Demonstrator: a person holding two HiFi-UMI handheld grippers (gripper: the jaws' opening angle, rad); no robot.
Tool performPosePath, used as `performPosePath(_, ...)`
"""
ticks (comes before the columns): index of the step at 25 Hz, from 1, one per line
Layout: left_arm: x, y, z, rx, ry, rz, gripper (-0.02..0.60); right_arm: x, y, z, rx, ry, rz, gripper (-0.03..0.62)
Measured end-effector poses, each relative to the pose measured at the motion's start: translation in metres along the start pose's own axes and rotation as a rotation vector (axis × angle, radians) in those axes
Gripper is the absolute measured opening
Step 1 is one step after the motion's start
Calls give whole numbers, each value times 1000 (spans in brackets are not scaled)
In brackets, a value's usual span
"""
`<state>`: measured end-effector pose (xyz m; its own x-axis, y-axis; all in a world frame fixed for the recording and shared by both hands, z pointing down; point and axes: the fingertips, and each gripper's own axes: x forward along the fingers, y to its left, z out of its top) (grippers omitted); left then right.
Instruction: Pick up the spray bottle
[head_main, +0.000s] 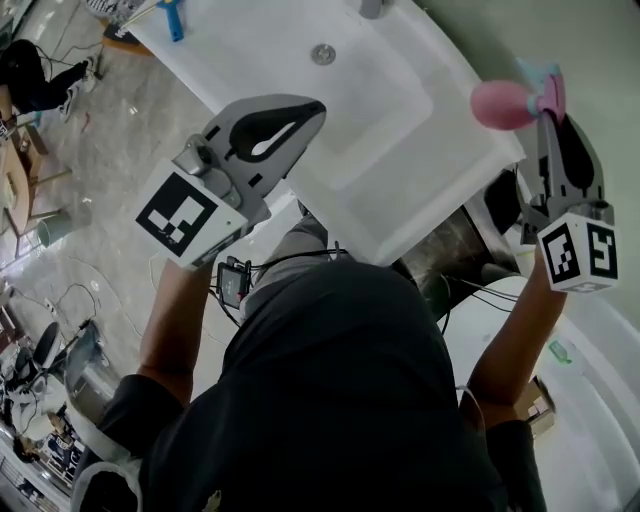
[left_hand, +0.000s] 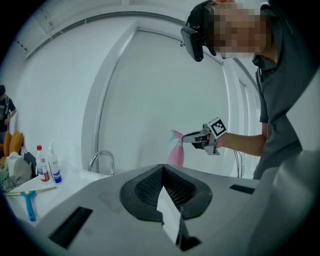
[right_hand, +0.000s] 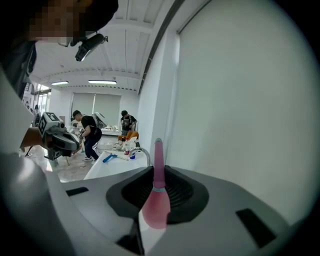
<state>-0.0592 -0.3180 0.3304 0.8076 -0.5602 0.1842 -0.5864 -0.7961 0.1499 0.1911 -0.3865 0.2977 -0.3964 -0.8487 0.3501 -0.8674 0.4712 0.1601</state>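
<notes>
The pink spray bottle (head_main: 500, 103) with a pale blue trigger head hangs in the air past the right corner of the white sink counter (head_main: 440, 170). My right gripper (head_main: 545, 112) is shut on it. In the right gripper view the bottle (right_hand: 156, 205) stands between the jaws, its narrow end pointing up. From the left gripper view I see the bottle (left_hand: 176, 152) held by the right gripper (left_hand: 186, 136) in front of a white wall. My left gripper (head_main: 316, 108) floats over the counter's left front edge. Its jaw tips meet, with nothing between them (left_hand: 163, 166).
A drain (head_main: 323, 54) sits in the basin, and a chrome faucet (left_hand: 101, 161) stands behind it. Two small bottles (left_hand: 46, 164) and a blue-handled brush (left_hand: 29, 206) lie on the counter's far end. A metal bin (head_main: 455, 250) sits below the sink. People (right_hand: 90, 132) stand far off.
</notes>
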Motion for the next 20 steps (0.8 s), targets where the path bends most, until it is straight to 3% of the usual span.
performPosePath(2,-1,1,11,1,-12,-12,3,-11,2,18,-5,-32,-14,72)
performPosePath(6,-3,18,-4,5,-7,-49,3,-7,18,20,-2,-46,-43,72)
performPosePath(12,2,-14,11,11,-18,-132,3,-60,17,35,-8,-29,-104,72)
performPosePath(20,37,78,-34,-17,5,-159,3,44,16,-14,61,46,-112,74)
